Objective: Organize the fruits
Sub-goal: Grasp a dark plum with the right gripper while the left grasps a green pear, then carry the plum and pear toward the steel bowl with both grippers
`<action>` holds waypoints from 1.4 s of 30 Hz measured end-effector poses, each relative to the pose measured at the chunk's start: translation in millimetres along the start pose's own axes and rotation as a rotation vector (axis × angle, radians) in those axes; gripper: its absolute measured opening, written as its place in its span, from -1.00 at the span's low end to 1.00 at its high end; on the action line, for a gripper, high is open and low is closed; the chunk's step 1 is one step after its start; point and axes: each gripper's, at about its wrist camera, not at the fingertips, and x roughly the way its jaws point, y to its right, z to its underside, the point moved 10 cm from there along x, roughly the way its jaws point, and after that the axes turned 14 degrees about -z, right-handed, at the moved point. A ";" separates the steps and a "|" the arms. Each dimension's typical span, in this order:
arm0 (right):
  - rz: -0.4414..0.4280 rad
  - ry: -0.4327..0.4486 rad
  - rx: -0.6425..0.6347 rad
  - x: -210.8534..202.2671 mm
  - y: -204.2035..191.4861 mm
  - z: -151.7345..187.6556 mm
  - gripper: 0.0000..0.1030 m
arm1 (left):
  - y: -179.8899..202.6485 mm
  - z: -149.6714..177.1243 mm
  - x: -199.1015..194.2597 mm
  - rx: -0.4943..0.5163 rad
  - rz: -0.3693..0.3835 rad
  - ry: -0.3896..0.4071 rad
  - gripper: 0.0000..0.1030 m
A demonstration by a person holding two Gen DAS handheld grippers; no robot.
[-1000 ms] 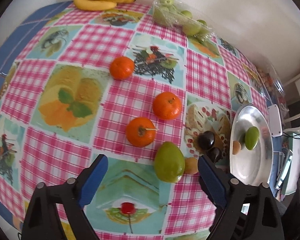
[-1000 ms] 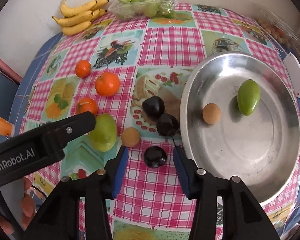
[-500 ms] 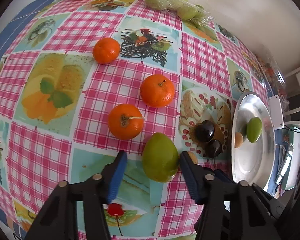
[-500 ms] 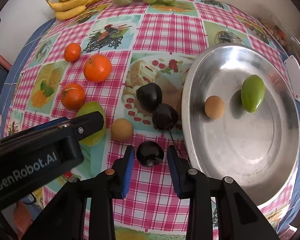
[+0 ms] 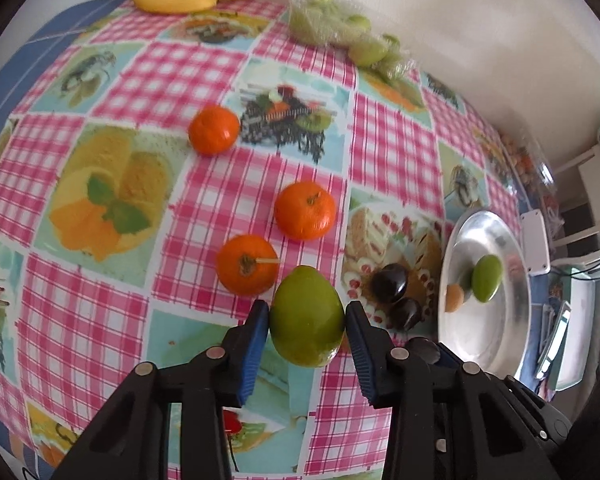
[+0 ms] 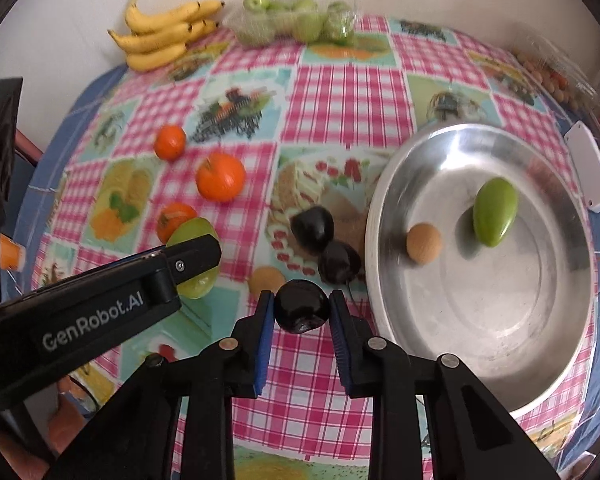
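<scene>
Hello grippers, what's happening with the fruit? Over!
Left gripper closing on green mango. Right gripper shut on dark plum. Path to metal bowl clear.

Bright, soft daylight; fisheye-warped edges, slight motion blur.

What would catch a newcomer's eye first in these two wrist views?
Each gripper has a fruit between its blue pads: the left gripper, jaws closing, on a big green mango, the right gripper shut on a dark plum. To the right, a shiny metal bowl already holds a smaller green mango and a round tan fruit. Three oranges dot the pink checked tablecloth.
</scene>
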 end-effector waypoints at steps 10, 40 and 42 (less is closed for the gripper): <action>-0.017 0.051 0.016 -18.3 -3.9 -10.7 -0.44 | -8.1 -15.5 -31.8 -0.041 0.019 0.087 -0.18; 0.034 0.102 0.281 -49.0 106.1 7.7 -0.44 | 71.7 13.5 -23.0 0.075 0.048 0.060 -0.18; 0.034 0.112 0.317 -53.5 119.5 10.5 -0.44 | 80.2 16.7 -22.4 0.093 0.051 0.059 -0.18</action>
